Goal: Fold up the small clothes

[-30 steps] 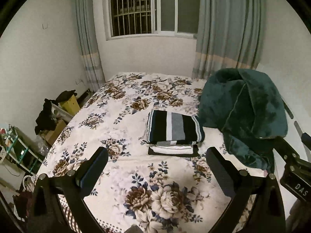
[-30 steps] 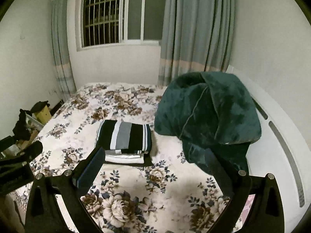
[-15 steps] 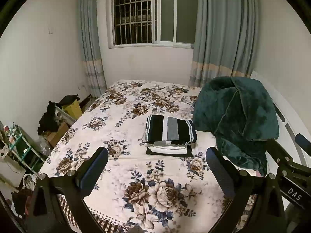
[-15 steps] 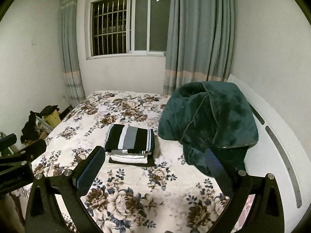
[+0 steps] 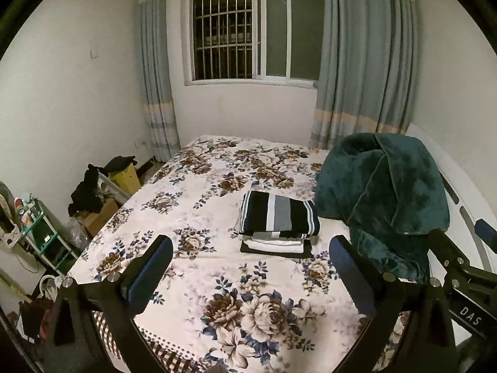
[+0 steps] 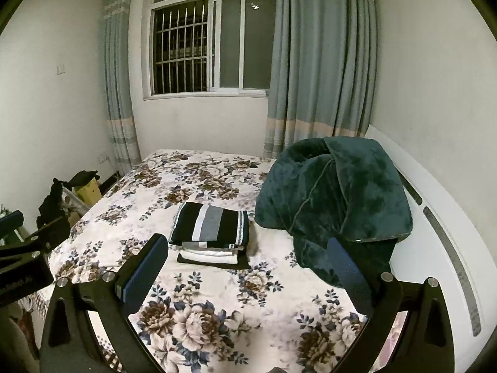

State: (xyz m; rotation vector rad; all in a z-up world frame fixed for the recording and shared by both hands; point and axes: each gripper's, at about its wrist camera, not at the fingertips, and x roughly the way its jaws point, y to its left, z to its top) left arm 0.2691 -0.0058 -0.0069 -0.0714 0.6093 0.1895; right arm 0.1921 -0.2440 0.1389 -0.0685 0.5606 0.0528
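Note:
A neat stack of folded clothes (image 5: 278, 225) lies in the middle of the flowered bed (image 5: 198, 217): a black, white and grey striped piece on top, white pieces under it, a black one at the bottom. It also shows in the right wrist view (image 6: 212, 234). My left gripper (image 5: 250, 250) is open and empty, held back above the bed's near end. My right gripper (image 6: 247, 250) is open and empty too, beside the left one. The right gripper's body (image 5: 466, 267) shows at the right edge of the left wrist view; the left gripper's body (image 6: 21, 261) shows at the left edge of the right wrist view.
A bulky dark green blanket (image 5: 385, 199) is heaped on the bed's right side against a white headboard (image 6: 441, 233). Boxes and dark clothes (image 5: 96, 189) and a small shelf (image 5: 34, 233) crowd the floor at left. A barred window (image 5: 248, 34) with curtains is behind.
Both grippers have pulled back and up from the bed. The folded stack looks smaller and farther, and more of the window and wall shows. The stack itself has not moved.

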